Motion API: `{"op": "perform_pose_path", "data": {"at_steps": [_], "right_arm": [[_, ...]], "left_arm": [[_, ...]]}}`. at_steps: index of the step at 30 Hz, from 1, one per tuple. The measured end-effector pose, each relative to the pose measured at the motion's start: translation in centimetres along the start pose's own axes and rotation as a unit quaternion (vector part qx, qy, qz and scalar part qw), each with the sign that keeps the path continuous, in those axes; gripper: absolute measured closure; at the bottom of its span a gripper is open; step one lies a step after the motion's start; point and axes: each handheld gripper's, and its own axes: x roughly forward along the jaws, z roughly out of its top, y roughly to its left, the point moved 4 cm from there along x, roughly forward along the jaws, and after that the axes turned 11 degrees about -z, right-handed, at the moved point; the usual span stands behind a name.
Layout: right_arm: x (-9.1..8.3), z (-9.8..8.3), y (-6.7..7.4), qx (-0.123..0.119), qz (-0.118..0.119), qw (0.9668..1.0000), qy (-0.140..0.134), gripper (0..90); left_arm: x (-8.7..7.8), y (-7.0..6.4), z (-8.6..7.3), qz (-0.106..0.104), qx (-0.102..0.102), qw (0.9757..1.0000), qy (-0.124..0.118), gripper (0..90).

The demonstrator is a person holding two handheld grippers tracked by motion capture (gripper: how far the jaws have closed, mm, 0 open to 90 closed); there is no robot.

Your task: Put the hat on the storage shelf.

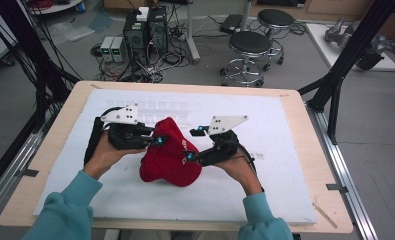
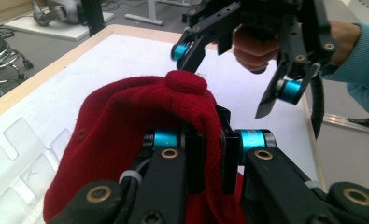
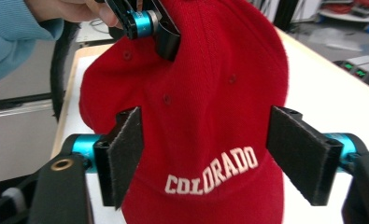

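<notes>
A red knit cap (image 1: 170, 155) with white "COLORADO" lettering (image 3: 210, 177) is held up off the white mat (image 1: 285, 125) in the middle of the table. My left gripper (image 1: 154, 140) comes in from the left and is shut on a fold of the cap's crown (image 2: 126, 121), just below the top button (image 2: 187, 81). In the right gripper view the left gripper's fingers (image 3: 166, 39) pinch the crown at the top. My right gripper (image 1: 192, 146) faces the cap's front from the right, its jaws wide apart on either side of the lettering. Its pads (image 3: 124, 149) do not press the fabric.
The mat covers most of a wooden table (image 1: 315, 165). On the floor beyond the far edge stand two black stools (image 1: 249, 50), computer towers (image 1: 145, 30) and tangled cables. Black frame posts (image 1: 345, 60) rise at the table's right and left sides.
</notes>
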Motion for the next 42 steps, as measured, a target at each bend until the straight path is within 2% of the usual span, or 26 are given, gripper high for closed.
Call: {"op": "perform_pose_path", "data": {"at_steps": [4,10,14,15,17,23,30,33,34,35,38,40,42], "right_arm": [[0.8,0.5,0.1,-0.010,0.016,0.9998,0.011,39.0],[1.6,0.7,0.3,-0.009,0.039,0.9989,0.023,54.7],[1.8,0.7,0.4,-0.010,0.044,0.9986,0.028,71.1],[1.8,0.7,0.4,-0.006,0.042,0.9987,0.029,79.1],[1.8,0.7,0.5,-0.007,0.036,0.9988,0.032,84.8],[1.9,0.7,0.6,0.010,0.026,0.9989,0.039,86.8],[1.9,0.9,0.7,0.007,0.011,0.9990,0.043,87.2],[1.8,1.0,0.6,0.007,0.000,0.9993,0.037,87.4],[1.8,1.1,0.6,0.010,-0.005,0.9993,0.035,87.4],[1.8,1.1,0.6,0.010,-0.010,0.9994,0.031,87.5],[1.6,1.3,0.5,0.013,-0.016,0.9994,0.027,87.5],[1.5,1.4,0.5,0.016,-0.023,0.9993,0.025,87.5],[1.5,1.5,0.3,0.018,-0.031,0.9991,0.022,87.5]], "left_arm": [[0.0,-0.1,0.0,-0.001,0.001,1.0000,0.000,84.7],[0.1,-0.1,0.1,-0.003,0.004,1.0000,0.000,84.7],[0.1,-0.1,0.1,-0.003,0.004,1.0000,0.000,84.7],[0.1,-0.1,0.1,-0.004,0.004,1.0000,-0.001,84.7],[0.2,-0.1,0.1,-0.004,0.006,1.0000,-0.001,84.7],[0.2,0.0,0.1,0.000,0.004,1.0000,0.004,84.6],[0.0,0.0,0.0,0.004,0.001,1.0000,0.008,82.1],[-0.1,0.0,0.1,0.005,-0.002,1.0000,0.001,75.1],[-0.1,0.0,0.1,0.010,-0.002,0.9999,0.001,67.6],[-0.3,0.2,0.1,0.030,-0.009,0.9995,0.004,59.2],[-0.5,0.2,0.1,0.038,-0.022,0.9991,0.002,43.2],[-0.9,0.4,0.1,0.053,-0.034,0.9980,-0.003,30.9],[-1.1,0.7,0.1,0.080,-0.046,0.9957,-0.009,16.7]]}}
